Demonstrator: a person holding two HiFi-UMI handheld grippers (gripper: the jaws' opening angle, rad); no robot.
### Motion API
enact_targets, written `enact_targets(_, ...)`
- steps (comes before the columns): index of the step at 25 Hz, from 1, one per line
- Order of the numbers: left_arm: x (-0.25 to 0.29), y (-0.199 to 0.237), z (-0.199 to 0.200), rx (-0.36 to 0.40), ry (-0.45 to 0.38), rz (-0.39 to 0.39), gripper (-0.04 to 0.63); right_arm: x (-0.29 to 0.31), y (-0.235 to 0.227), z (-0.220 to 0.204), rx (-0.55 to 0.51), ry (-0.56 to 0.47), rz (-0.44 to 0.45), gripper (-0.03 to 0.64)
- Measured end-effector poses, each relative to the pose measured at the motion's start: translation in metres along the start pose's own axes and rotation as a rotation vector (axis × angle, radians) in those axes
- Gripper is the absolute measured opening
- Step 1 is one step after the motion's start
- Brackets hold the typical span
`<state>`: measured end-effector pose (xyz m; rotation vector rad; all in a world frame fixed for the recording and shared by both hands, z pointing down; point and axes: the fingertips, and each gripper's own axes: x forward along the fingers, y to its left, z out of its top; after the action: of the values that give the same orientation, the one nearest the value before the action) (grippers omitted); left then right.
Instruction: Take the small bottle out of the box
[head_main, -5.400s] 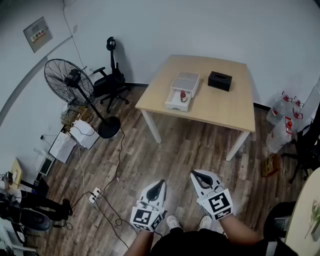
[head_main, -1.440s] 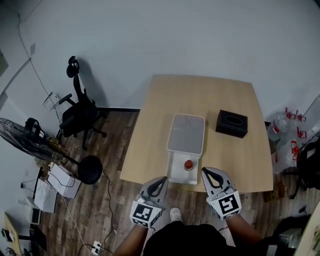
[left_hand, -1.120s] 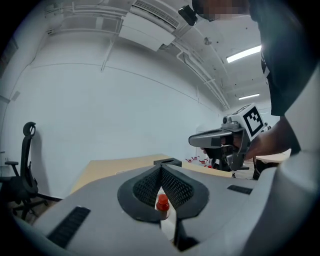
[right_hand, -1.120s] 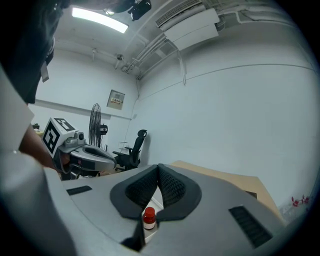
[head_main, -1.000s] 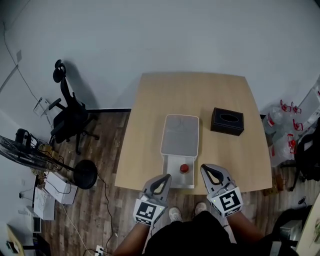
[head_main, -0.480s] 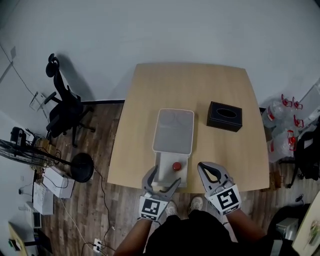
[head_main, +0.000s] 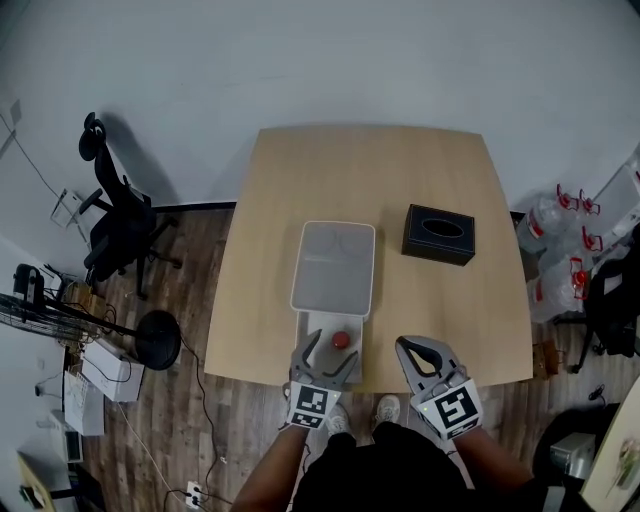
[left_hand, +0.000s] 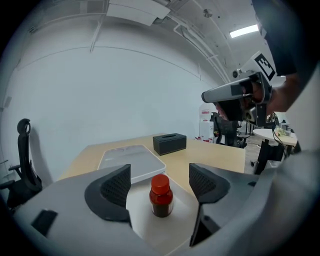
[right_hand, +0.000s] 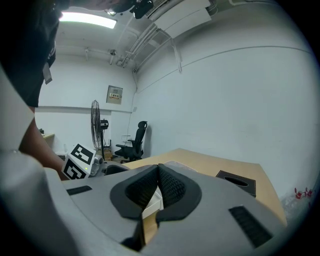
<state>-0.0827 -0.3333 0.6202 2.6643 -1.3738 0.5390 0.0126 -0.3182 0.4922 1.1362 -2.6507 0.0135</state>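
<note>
Pale wood counter (head_main: 450, 300), rectangular, far edge against a grey wall. Black tissue box (head_main: 438, 234) on the counter's right half, slot up. Left of the counter: black office chair (head_main: 118, 232) and round black fan base (head_main: 158, 340). Right of the counter: clear water jugs (head_main: 552, 278), red fittings. Plank floor (head_main: 200, 420) around the counter.

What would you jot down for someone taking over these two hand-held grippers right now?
Left hand-held gripper: open, the small red-capped bottle between its jaws, untouched.
Right hand-held gripper: shut, empty, off to the side.
The bottle stands upright in the open tray of the white box on the table.
Done: left side lined up on the bottle.
Left: close on it and lift it out.
</note>
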Motion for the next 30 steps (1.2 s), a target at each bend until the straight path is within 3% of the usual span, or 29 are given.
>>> enact_targets(6, 0.018, 0.000, -0.019, -0.022, 0.077, -0.002, 0.264, 0.001, -0.006, 0.000, 0.006, -0.011, 0.017, 0.012)
enact_targets(17, 0.027, 0.003, -0.035, -0.017, 0.152, 0.027, 0.155, 0.001, -0.016, -0.001, 0.007, -0.010, 0.005, 0.012)
enact_targets(30, 0.020, 0.008, -0.018, -0.029, 0.109, 0.033, 0.146, 0.004, -0.017, 0.002, -0.016, -0.008, -0.004, 0.012)
